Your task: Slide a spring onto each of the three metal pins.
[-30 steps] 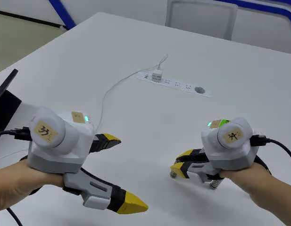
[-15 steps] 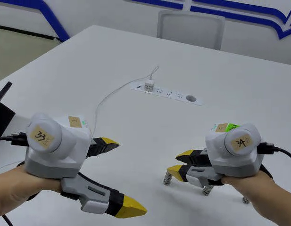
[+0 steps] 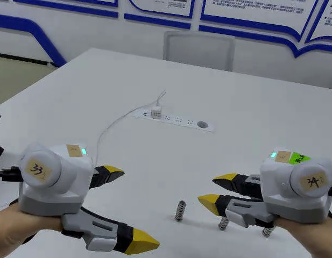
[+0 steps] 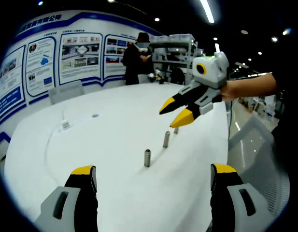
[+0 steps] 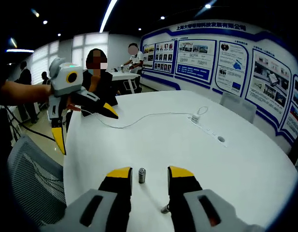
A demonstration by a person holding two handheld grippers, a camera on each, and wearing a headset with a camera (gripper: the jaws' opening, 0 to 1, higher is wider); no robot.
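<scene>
Since a second ago the right gripper (image 3: 212,189) has lifted off the pins; its jaws are slightly parted and hold nothing. The left gripper (image 3: 132,208) is spread wide, empty, well apart. On the surface (image 3: 155,80) stand the first pin (image 3: 179,210), second pin (image 3: 223,223) and third pin (image 3: 268,231). Each appears to wear a spring (image 4: 147,157). I judge the task essentially complete.

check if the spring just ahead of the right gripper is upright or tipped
Upright: the spring stands on end on the table, its round top showing.
</scene>
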